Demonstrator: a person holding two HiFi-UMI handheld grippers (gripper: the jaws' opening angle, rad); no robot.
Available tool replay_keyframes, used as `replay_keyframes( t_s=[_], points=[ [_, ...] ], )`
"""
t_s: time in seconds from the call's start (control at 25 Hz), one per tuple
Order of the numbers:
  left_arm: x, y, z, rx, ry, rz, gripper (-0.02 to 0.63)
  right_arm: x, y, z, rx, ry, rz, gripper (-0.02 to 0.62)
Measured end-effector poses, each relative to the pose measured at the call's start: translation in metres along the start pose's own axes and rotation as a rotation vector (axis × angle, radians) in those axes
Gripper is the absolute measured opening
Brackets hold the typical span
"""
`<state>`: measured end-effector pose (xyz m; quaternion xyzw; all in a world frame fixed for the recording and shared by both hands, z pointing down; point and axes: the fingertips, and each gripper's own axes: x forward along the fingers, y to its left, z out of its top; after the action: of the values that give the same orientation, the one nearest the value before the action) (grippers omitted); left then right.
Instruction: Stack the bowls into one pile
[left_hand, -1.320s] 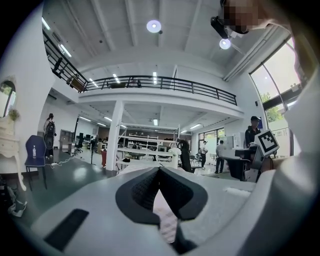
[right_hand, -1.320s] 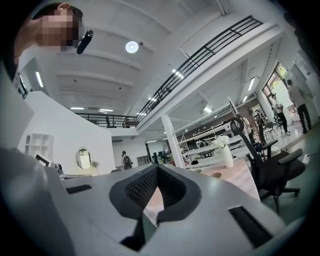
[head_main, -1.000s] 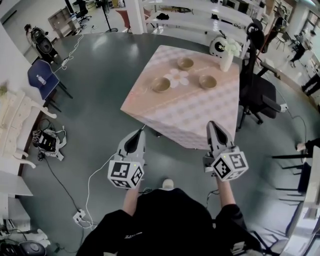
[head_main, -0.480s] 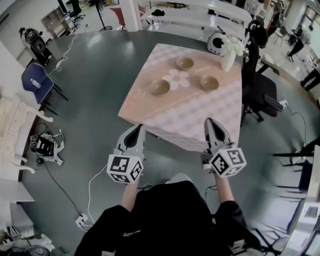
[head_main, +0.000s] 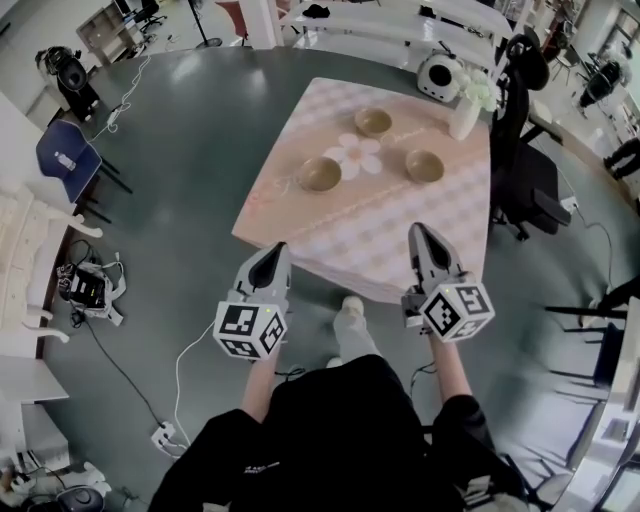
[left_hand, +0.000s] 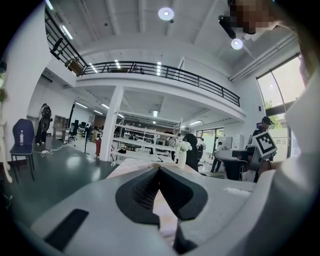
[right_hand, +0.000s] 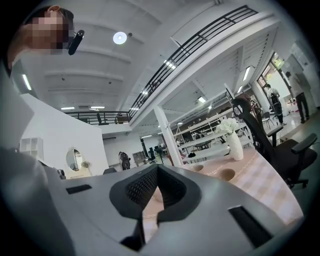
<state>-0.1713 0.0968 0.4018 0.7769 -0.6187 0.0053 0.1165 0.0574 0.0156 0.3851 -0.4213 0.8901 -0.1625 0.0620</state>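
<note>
Three bowls sit apart on the table (head_main: 330, 225), none stacked. The left bowl (head_main: 321, 174) is toward the table's left side. The far bowl (head_main: 373, 122) is near the table's far edge, and the right bowl (head_main: 425, 166) is toward its right side. All three stand upright and empty around a flower-shaped mat (head_main: 358, 153) at the table's middle. The left bowl is just beside a petal; whether they touch I cannot tell. A white vase (head_main: 465, 115) with pale flowers stands at the table's far right corner. A black chair (head_main: 530, 185) is just beside the table's right edge.

Both grippers are at the table's near side, well apart from every bowl, and both point toward the table. The left gripper (head_main: 278, 248) is off the table's near left corner, with its tip over the floor in the head view. The right gripper (head_main: 418, 230) has its tip showing against the table's near edge, toward the right.

In the left gripper view the jaws are closed, their pads meeting at the tip with nothing between them; the table top and the vase lie beyond. In the right gripper view the jaws are likewise pressed together and empty. Two bowls, the vase and the chair show past them, on and beside the table.
</note>
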Motion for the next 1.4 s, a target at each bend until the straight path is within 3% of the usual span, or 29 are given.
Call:
replay_keyframes(
  t_s=[0.84, 1.16, 1.4],
  points=[
    [0.134, 0.069, -0.032, -0.121, 0.164, 0.131, -0.003, 0.159, -0.084, -0.005, 0.111, 0.125, 0.074, -0.009],
    [0.15, 0.094, -0.052, -0.163, 0.218, 0.18, -0.003, 0.213, -0.083, -0.035, 0.157, 0.215, 0.131, -0.008],
    [0.167, 0.107, -0.064, -0.175, 0.255, 0.175, -0.003, 0.243, -0.078, -0.06, 0.166, 0.284, 0.15, -0.008]
  ],
)
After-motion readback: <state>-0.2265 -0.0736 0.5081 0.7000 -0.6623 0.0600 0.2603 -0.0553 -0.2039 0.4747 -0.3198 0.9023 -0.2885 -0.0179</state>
